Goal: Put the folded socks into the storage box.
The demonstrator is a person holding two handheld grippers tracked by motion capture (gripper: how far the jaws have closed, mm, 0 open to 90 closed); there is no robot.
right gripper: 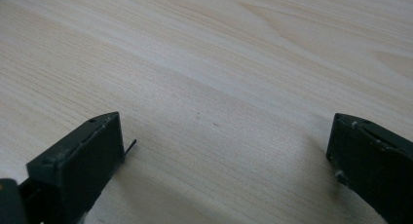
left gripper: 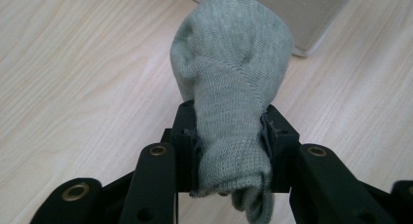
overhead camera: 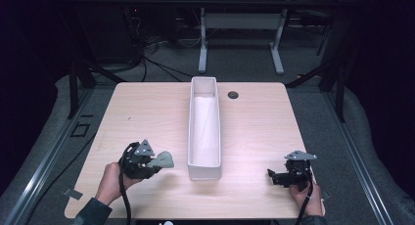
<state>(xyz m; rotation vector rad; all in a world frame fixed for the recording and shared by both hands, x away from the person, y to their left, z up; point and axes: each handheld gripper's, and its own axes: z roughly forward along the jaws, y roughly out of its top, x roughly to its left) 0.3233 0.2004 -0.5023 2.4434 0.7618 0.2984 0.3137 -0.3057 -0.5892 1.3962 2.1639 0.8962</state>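
A grey-green knitted sock (left gripper: 229, 83) bulges out from between the jaws of my left gripper (left gripper: 230, 136), which is shut on it. From above, the sock (overhead camera: 162, 160) pokes out of the left gripper (overhead camera: 152, 164) toward the long white bin (overhead camera: 204, 172), just left of the bin's near end. My right gripper (overhead camera: 270, 175) rests low at the table's front right, open. Its jaws stand wide apart over bare wood, the gripper (right gripper: 224, 146) holding nothing.
The narrow white bin runs down the middle of the wooden table (overhead camera: 254, 132) from back to front. A small dark round cap (overhead camera: 233, 94) sits near the back edge. Another desk's legs (overhead camera: 202, 44) stand on the floor beyond.
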